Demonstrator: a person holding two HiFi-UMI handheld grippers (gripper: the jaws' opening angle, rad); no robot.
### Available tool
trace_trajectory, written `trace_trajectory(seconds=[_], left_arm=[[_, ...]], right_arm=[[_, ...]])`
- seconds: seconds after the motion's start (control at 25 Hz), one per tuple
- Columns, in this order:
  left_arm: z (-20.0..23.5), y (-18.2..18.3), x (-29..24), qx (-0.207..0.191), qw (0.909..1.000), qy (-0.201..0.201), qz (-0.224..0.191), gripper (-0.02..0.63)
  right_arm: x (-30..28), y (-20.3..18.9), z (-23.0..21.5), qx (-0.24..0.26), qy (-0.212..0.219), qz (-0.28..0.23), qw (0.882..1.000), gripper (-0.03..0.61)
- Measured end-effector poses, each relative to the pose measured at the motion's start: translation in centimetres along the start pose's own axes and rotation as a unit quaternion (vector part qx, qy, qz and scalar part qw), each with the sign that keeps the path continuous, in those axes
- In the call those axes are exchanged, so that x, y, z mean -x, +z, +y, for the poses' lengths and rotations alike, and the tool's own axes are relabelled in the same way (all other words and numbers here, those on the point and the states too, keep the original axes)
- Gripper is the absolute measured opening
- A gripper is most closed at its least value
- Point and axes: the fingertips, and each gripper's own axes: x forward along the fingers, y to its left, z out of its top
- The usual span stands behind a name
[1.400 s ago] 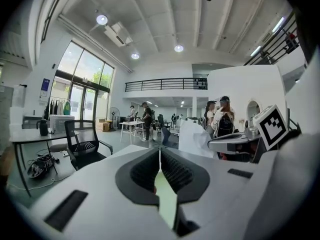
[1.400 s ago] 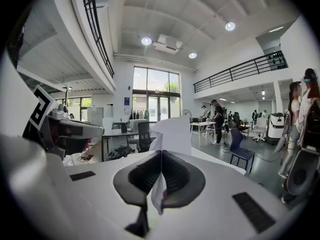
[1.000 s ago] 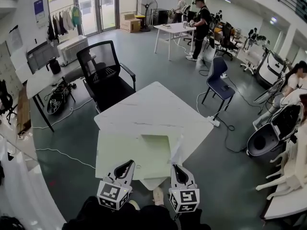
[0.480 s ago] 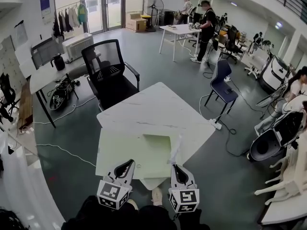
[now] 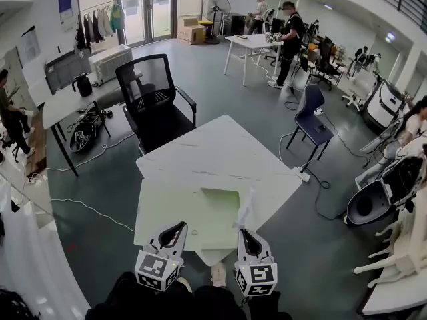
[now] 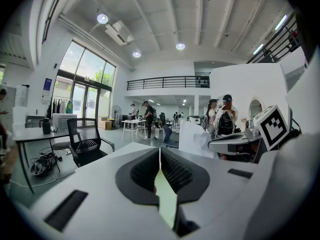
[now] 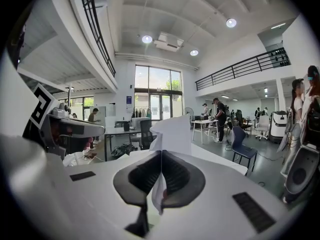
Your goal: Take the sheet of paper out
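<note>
**Right gripper** (image 7: pixel 161 160): jaws pressed together, pinching the sheet (image 7: pixel 175 133). The sheet is white. It passes between the pads and stands up beyond the jaw tips with a slight curl. A short tail of it hangs on the near side of the pads.

From above, the sheet rises directly ahead of this gripper, touching nothing else that can be seen except the right edge of the folder (image 5: pixel 179 212). Whether its far end sits inside the folder cannot be made out.

**Left gripper** (image 6: pixel 159 156): jaws pressed together, pinching the near edge of the folder. The folder is thin and pale green, and its edge runs back through the pads. The sheet stands off to this gripper's right, apart from it.

**Folder**: it lies flat ahead of both grippers, on the near corner of the table (image 5: pixel 220 149). A darker green square shows at its far right corner, just left of the raised sheet.

**Grippers together**: they are side by side and apart at the table's near edge. Both point forward over the folder and tilt slightly downward, the left on the folder's near edge and the right by its near right corner.

**Surroundings**: a black chair (image 5: pixel 155 102) stands beyond the table, ahead and left of the grippers. People stand at another table well beyond it.
</note>
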Motion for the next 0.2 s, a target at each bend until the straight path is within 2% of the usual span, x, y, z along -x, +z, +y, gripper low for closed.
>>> trace_trajectory(seconds=[0.2], left_arm=[[1.4,-0.2,0.3,0.001,1.0000,0.001,0.003,0.028]], right_arm=[[-0.9,0.1,1.2,0.001,0.003,0.003,1.000,0.017]])
